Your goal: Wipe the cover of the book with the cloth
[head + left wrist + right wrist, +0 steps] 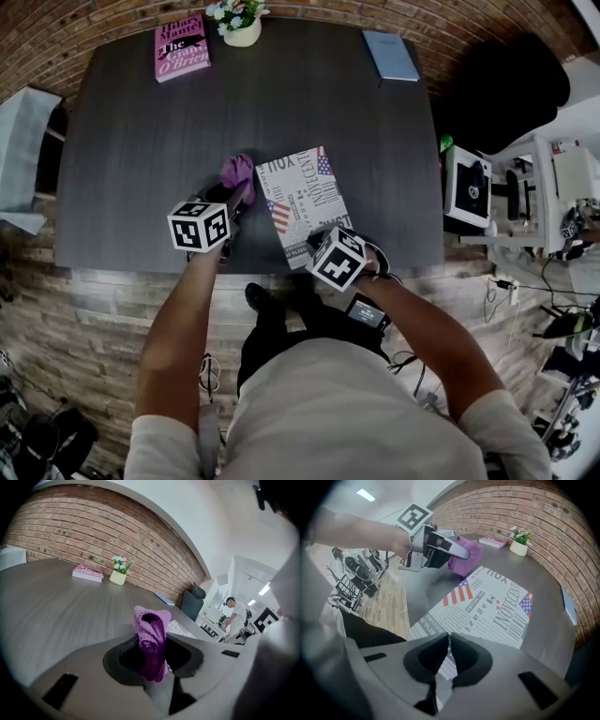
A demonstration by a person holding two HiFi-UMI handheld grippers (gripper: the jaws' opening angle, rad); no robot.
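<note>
Purple cloth (pixel 151 634) is clamped in the left gripper (pixel 152 660) jaws, at the far left corner of the book (pixel 305 199). Book is laid flat on the tabletop (pixel 141 131). Right gripper (pixel 449 639) jaws are pressed together, held over its near edge.

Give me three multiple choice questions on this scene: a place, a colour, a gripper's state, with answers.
1. Where does the pink book lie?
A. The table's far left corner, beside the flower pot
B. On a chair
C. On the floor

2. What colour is the cloth in the left gripper?
A. Green
B. Purple
C. White

3. How do the right gripper's jaws stand?
A. Wide apart
B. Clamped on the cloth
C. Together, nothing between

1 A: the head view shows it by the pot.
2 B: purple fabric sits between its jaws.
3 C: its view shows them meeting over the printed book.
</note>
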